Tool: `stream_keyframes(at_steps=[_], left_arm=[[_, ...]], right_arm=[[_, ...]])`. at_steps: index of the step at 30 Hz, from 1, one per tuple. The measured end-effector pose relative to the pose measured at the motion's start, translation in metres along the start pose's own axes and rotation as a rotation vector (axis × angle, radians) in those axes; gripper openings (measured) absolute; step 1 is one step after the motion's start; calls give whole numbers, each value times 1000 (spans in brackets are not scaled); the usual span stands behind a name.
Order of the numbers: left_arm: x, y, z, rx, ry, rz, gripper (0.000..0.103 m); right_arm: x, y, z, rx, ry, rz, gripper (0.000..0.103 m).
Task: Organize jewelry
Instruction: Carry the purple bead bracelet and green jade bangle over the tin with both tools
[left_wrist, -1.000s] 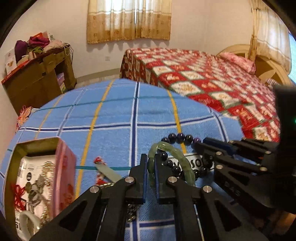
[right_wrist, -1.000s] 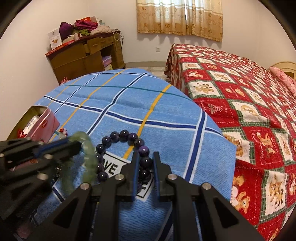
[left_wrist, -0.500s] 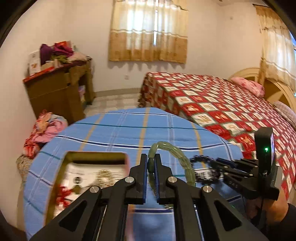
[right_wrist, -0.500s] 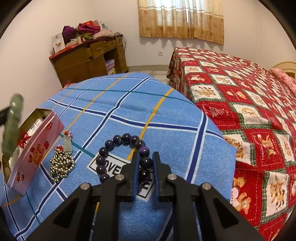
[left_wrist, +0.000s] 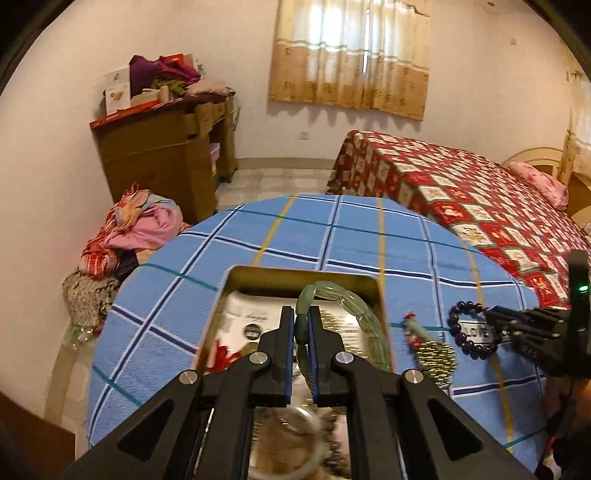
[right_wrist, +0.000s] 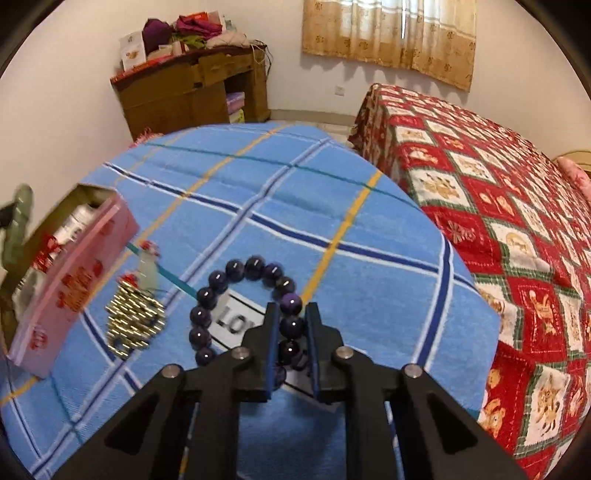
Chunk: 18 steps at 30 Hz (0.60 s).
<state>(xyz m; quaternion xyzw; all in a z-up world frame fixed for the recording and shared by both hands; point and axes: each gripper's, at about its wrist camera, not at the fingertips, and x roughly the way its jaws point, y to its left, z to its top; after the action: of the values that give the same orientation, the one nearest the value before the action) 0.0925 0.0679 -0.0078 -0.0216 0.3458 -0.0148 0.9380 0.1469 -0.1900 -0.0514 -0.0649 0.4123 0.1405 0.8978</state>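
At frame centre, the left gripper (left_wrist: 302, 325) pinches a green bracelet (left_wrist: 364, 321) above the open tin (left_wrist: 236, 280). The right gripper (right_wrist: 291, 325) pinches a dark bead bracelet (right_wrist: 207, 295) lying on the blue cloth (right_wrist: 332, 206), lower centre.

Both cameras ride low behind their fingers, facing the curtained window (left_wrist: 351, 55). The left looks close down into the tin (left_wrist: 236, 280); the right sits rightward. Both share the blue-checked table (right_wrist: 295, 206) and bed (right_wrist: 498, 166).

Right gripper (right_wrist: 290, 325) fingers closed on the near-right side of the dark purple bead bracelet (right_wrist: 243, 314) lying on the blue plaid cloth (right_wrist: 295, 206), with a gold bead pile (right_wrist: 133, 321) left of the bracelet and the pink box (right_wrist: 74, 288) farther left.
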Motion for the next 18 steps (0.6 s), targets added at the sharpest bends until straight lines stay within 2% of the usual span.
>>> stream_keyframes(at_steps=[8, 18], left_arm=[[4, 14, 3, 8, 6, 25, 6], [11, 33, 11, 17, 26, 35, 6]], right_arm=[[-45, 44, 33, -85, -121, 53, 16], [-58, 89, 69, -157, -193, 155, 16]])
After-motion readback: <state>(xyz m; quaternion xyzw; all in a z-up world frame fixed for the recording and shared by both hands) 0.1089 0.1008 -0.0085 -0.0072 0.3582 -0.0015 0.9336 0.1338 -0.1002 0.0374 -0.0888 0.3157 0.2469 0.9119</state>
